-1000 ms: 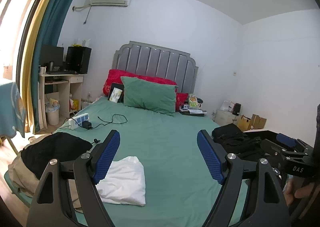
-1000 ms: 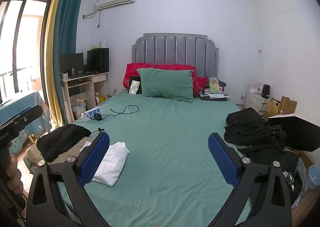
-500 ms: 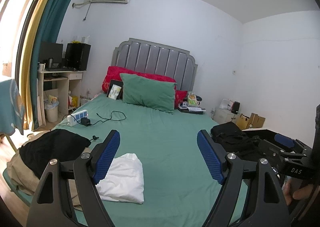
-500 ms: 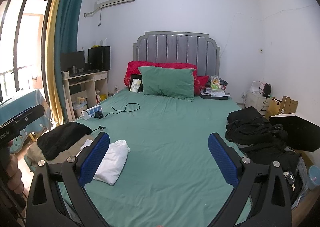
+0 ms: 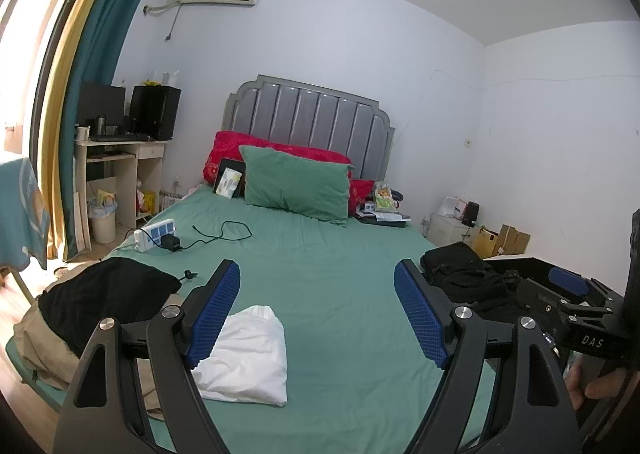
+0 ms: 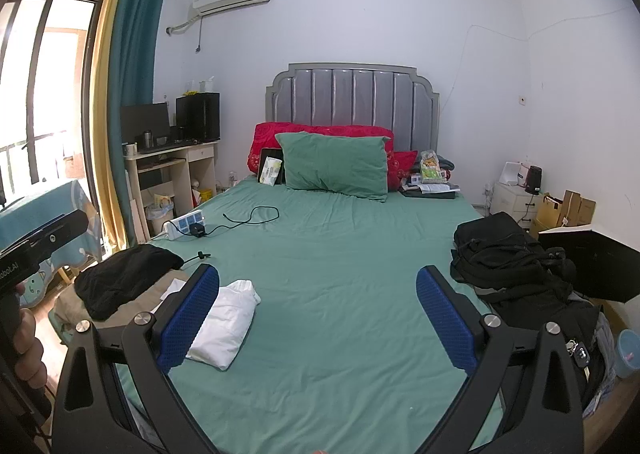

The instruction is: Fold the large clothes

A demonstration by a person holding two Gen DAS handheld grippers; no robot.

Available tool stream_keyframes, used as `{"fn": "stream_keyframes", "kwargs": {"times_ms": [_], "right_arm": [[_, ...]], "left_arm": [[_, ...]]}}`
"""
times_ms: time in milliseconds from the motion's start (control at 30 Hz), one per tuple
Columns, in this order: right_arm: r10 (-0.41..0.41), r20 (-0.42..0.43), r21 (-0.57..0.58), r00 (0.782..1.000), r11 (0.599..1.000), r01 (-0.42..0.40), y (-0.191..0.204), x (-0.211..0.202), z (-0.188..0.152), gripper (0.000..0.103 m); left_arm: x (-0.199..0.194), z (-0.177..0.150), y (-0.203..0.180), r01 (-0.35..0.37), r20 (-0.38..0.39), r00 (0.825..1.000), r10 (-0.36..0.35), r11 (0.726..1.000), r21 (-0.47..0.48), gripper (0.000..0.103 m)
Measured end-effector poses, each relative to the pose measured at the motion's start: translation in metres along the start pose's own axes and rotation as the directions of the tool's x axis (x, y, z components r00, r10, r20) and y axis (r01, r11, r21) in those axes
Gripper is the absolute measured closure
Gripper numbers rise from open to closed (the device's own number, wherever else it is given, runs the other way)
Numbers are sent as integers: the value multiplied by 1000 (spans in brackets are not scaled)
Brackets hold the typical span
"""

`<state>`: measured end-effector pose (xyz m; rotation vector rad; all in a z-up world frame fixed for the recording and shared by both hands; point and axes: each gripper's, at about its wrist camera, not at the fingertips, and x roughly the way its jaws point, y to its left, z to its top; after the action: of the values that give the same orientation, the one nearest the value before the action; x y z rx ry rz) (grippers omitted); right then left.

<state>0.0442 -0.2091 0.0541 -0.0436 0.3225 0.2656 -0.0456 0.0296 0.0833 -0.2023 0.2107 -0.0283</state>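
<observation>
Folded white garment (image 5: 248, 354) lies just beyond left tool (image 5: 318, 312) – both tools wide, empty

Matt green cloth bed sheet (image 6: 340, 254) — creased; headboard (image 6: 354, 102) glossy, padded; folded white garment (image 6: 224, 330) soft cloth.

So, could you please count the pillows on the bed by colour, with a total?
Green pillow: 1
Red pillows: 2
Total: 3
</observation>
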Motion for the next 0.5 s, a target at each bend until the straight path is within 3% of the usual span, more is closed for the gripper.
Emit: {"fn": "stream_keyframes", "kwargs": {"times_ms": [500], "right_arm": [[-1,-3,1,1000,1000,1,0,0,0,5]], "left_arm": [[2,-7,4,3,-11,1000,-3,1000,15,21]]}}
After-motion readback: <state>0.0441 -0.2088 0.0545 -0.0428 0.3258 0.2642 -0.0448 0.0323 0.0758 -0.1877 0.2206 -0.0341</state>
